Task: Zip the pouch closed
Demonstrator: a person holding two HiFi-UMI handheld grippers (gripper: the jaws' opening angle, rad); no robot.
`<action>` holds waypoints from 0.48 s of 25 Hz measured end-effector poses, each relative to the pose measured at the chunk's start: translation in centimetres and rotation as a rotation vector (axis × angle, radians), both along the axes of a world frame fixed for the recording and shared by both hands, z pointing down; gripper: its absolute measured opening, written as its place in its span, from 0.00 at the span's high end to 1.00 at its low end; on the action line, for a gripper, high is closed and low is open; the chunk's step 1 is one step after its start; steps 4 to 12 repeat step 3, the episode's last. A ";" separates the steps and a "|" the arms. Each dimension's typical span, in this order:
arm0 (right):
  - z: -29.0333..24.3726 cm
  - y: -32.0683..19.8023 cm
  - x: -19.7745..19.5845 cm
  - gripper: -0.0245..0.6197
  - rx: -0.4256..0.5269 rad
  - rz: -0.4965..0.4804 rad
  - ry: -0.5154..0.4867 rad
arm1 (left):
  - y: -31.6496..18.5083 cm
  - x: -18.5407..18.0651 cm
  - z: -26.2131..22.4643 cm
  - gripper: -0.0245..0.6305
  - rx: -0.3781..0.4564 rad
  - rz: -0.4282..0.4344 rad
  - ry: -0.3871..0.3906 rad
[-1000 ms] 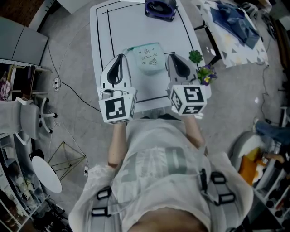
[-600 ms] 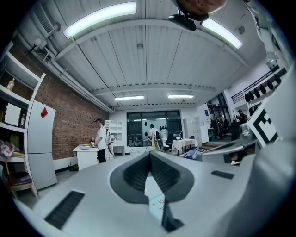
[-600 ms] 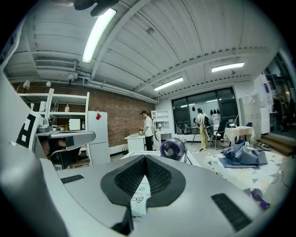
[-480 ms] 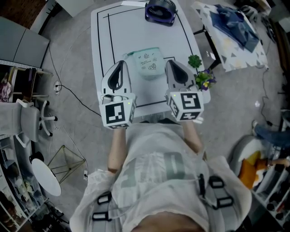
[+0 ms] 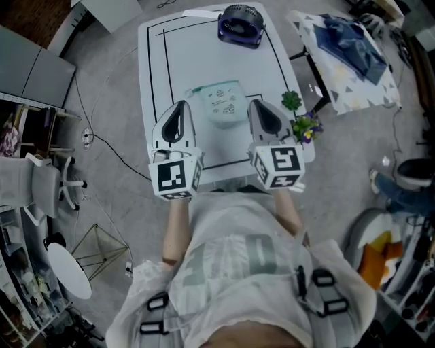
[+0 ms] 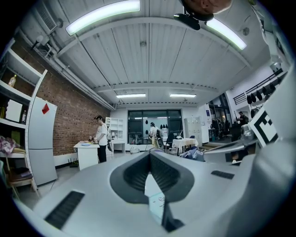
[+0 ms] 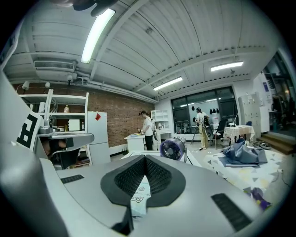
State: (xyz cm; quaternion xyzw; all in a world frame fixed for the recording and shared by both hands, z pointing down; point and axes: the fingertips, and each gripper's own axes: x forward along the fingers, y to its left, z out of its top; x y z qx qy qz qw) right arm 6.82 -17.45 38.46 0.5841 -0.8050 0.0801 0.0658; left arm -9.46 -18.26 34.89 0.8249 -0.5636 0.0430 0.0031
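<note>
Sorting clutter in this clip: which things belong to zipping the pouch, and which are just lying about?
Job: pouch; left gripper; right gripper, both with jaws shut and empty.
Lying about: fan; flowers.

The head view is dim and grey-toned, evenly lit with faint shadows; the white rectangular counter (image 5: 204, 61) is its brightest patch. Both gripper views are brighter: long fluorescent ceiling tubes (image 6: 104, 13) glare white overhead. Fisheye distortion bends walls and ceiling towards black corners. The grey left gripper (image 6: 149, 155) and right gripper (image 7: 144, 159) look soft close to the lens, the room beyond sharper
</note>
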 end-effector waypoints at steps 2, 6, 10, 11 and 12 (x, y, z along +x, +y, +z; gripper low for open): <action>0.0 -0.1 0.1 0.95 0.001 0.003 0.000 | -0.1 0.0 0.0 0.95 0.000 0.002 0.000; 0.0 -0.1 0.1 0.95 0.001 0.004 0.001 | -0.2 0.0 0.1 0.95 0.000 0.003 0.000; 0.0 -0.1 0.1 0.95 0.001 0.004 0.001 | -0.2 0.0 0.1 0.95 0.000 0.003 0.000; 0.0 -0.1 0.1 0.95 0.001 0.004 0.001 | -0.2 0.0 0.1 0.95 0.000 0.003 0.000; 0.0 -0.1 0.1 0.95 0.001 0.004 0.001 | -0.2 0.0 0.1 0.95 0.000 0.003 0.000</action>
